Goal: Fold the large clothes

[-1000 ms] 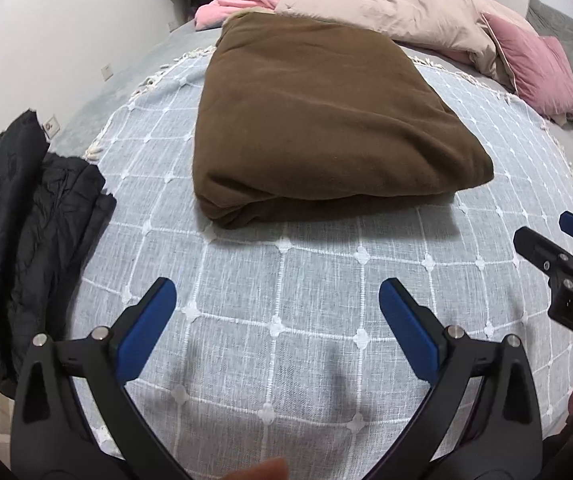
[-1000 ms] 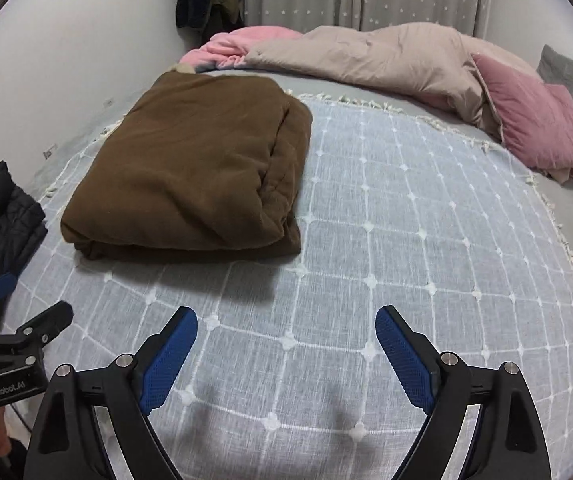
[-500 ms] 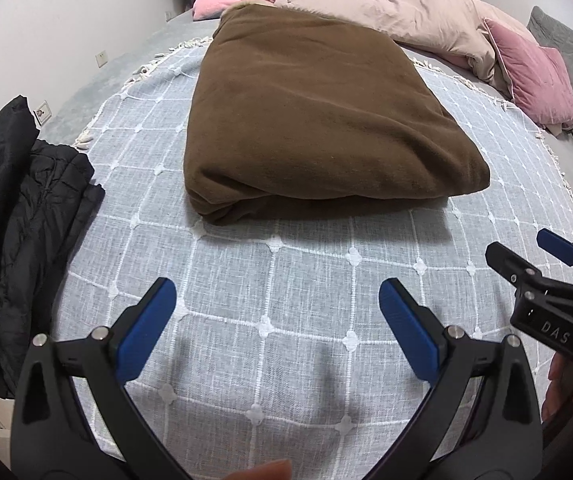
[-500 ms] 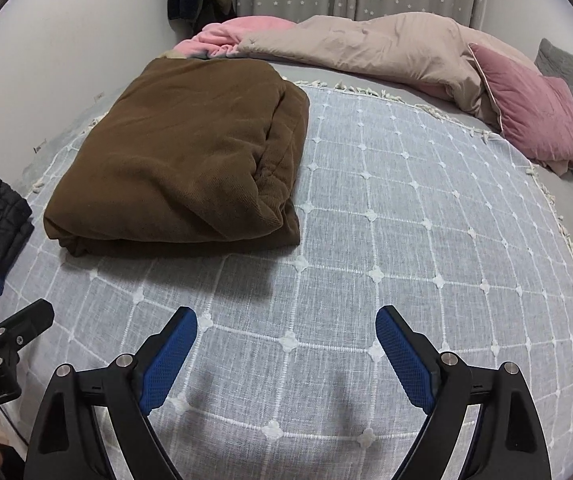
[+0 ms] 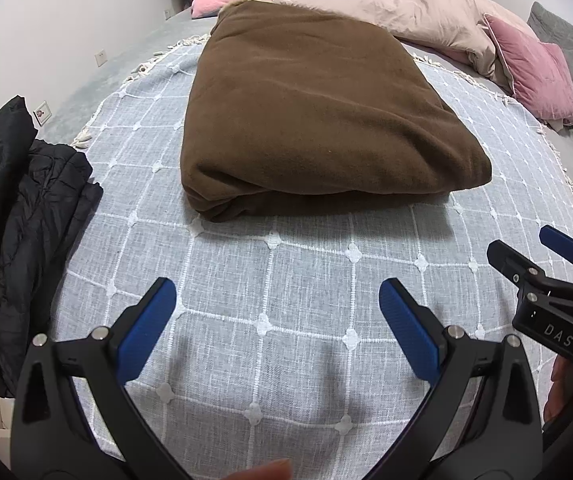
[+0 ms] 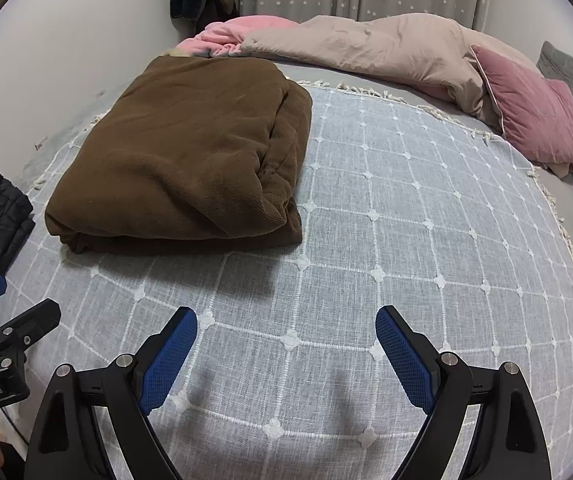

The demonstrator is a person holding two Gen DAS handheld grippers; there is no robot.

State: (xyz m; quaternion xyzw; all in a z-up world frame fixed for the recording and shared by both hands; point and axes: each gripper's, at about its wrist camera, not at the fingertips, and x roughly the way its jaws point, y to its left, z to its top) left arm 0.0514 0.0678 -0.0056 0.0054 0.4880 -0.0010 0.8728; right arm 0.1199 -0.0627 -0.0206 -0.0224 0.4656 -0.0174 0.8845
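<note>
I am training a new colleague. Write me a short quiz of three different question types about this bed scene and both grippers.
1. True or false: the left gripper is clamped on the folded brown fleece garment.
2. Multiple choice: the crumpled black quilted jacket lies where, relative to the brown garment? A) on its left B) on top of it C) at its right
3. Fill in: the brown garment rests on the grey throw with a white ____ pattern.

Key
1. False. Its fingers stand wide apart over the throw, short of the garment. The right gripper is open too.
2. A
3. grid
</note>
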